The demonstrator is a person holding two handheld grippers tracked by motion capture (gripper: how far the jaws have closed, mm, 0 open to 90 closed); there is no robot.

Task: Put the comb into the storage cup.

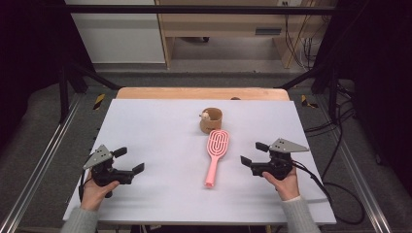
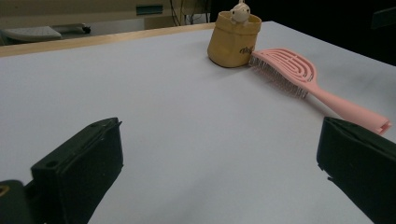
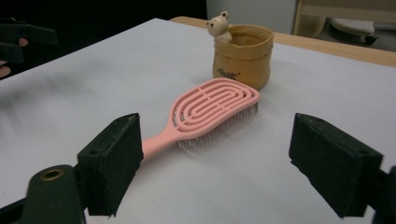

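A pink hairbrush (image 1: 216,153) lies bristles down in the middle of the white table (image 1: 145,126), handle toward the person. Its head touches a small tan pouch-shaped pot (image 1: 211,120) with a little bear figure (image 3: 218,24) at the rim. My left gripper (image 1: 130,160) rests at the near left, open, nothing between its jaws. My right gripper (image 1: 252,153) is just right of the brush handle, open, pointing at the brush. In the right gripper view the brush (image 3: 210,105) lies ahead between the jaws, untouched. The left gripper view has the brush (image 2: 299,77) and pot (image 2: 233,42) far off.
The table's wooden far edge (image 1: 201,93) lies behind the pot. Black frame struts and cables (image 1: 335,170) stand around the table on the floor. White tabletop spreads between the left gripper and the brush.
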